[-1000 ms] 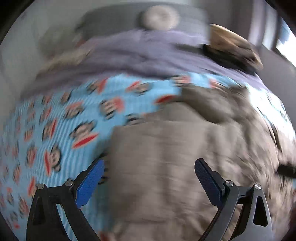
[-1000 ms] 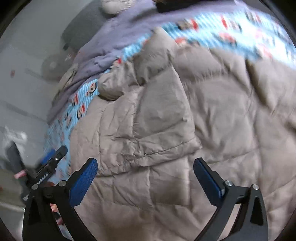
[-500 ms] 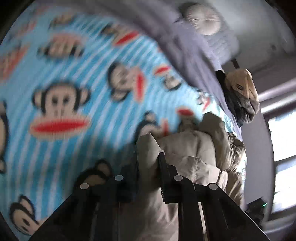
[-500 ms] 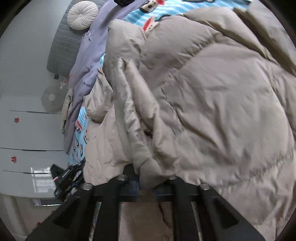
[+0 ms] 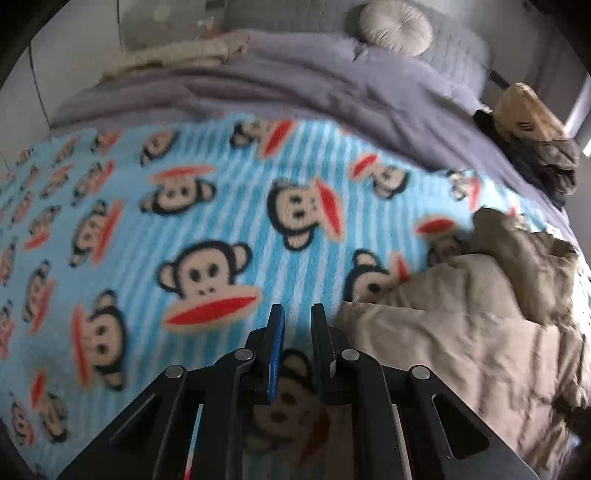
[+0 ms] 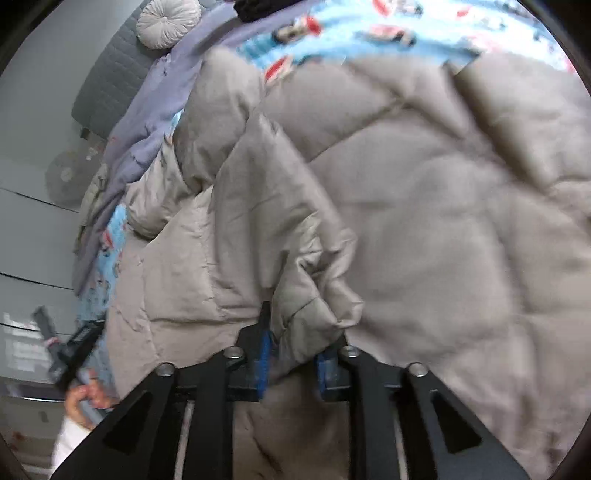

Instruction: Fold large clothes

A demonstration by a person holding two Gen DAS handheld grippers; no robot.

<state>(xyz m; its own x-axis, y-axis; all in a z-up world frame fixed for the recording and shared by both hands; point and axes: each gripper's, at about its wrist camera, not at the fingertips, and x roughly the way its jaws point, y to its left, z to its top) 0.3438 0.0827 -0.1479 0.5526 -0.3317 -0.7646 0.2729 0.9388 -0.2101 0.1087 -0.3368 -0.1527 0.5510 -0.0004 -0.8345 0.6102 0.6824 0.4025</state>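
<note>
A beige puffer jacket lies crumpled on the bed and fills most of the right wrist view. My right gripper has a bunched fold of it between its blue pads, which still press on the fabric. Its jaws are opening. In the left wrist view the jacket lies to the lower right. My left gripper is shut with nothing in it, and hovers over the monkey-print blanket just left of the jacket's edge. At the lower left of the right wrist view, the left gripper is held by a hand.
A purple duvet lies beyond the blue blanket, with a round pale cushion against the grey headboard. A heap of dark and tan clothes sits at the bed's far right. White cupboard fronts stand beside the bed.
Both grippers closed from wide open. Half a second ago the left one pinched a jacket fold; now it holds nothing and is over the blanket. The right gripper's jaws stand slightly wider on their fold.
</note>
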